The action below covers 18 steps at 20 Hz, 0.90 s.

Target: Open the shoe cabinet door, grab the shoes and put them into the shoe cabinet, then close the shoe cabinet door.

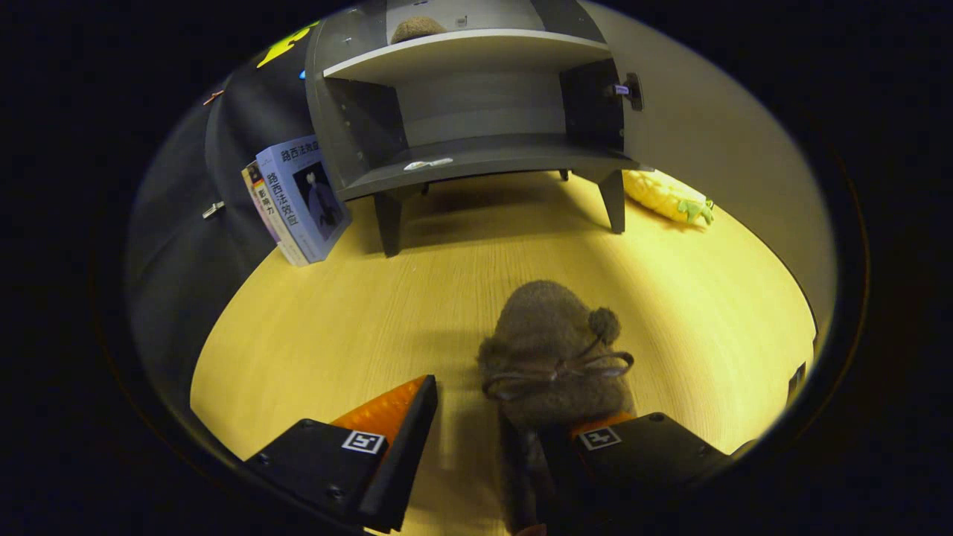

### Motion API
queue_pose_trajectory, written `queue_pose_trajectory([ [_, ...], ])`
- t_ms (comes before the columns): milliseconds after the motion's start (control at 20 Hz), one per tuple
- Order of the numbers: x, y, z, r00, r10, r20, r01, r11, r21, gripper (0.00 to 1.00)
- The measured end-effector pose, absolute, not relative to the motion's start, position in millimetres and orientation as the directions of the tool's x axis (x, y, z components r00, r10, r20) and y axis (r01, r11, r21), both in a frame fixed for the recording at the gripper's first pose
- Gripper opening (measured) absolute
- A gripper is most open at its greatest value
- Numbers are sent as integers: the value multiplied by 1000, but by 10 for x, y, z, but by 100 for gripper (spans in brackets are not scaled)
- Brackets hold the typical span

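Note:
A brown fuzzy shoe (pixel 551 350) with a bow and a pompom lies on the yellow wooden table (pixel 357 313), toe pointing towards the cabinet. My gripper (pixel 499 428) is open. The shoe's heel end sits against the right finger (pixel 599 432), while the left finger (pixel 398 413) stands apart from it with bare table in the gap. Beyond them stands the grey shoe cabinet (pixel 476 149) on short legs, its door (pixel 592 104) swung open to the right with the knob (pixel 631 90) showing. A second brown shoe (pixel 417 28) rests on the upper shelf.
Books (pixel 298 197) lean against the dark wall left of the cabinet. A yellow pineapple plush (pixel 666 197) lies right of the cabinet's leg. A small white thing (pixel 428 164) lies on the lower shelf. Open table stretches between the shoe and the cabinet.

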State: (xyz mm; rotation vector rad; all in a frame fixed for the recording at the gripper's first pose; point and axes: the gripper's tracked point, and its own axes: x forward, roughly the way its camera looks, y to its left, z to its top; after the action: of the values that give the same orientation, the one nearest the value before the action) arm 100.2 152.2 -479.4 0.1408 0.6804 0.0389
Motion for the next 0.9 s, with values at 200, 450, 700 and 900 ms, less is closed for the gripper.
queue_pose_trajectory([
  [200,1132,1410,-4764,803,45,-594,29,993,114,31],
  [450,1226,1394,-4145,847,87,-524,-28,993,119,7],
  [700,1364,1193,-2870,901,69,-429,-9,990,141,7],
  [900,1456,1075,-2051,920,65,-387,3,985,173,7],
])
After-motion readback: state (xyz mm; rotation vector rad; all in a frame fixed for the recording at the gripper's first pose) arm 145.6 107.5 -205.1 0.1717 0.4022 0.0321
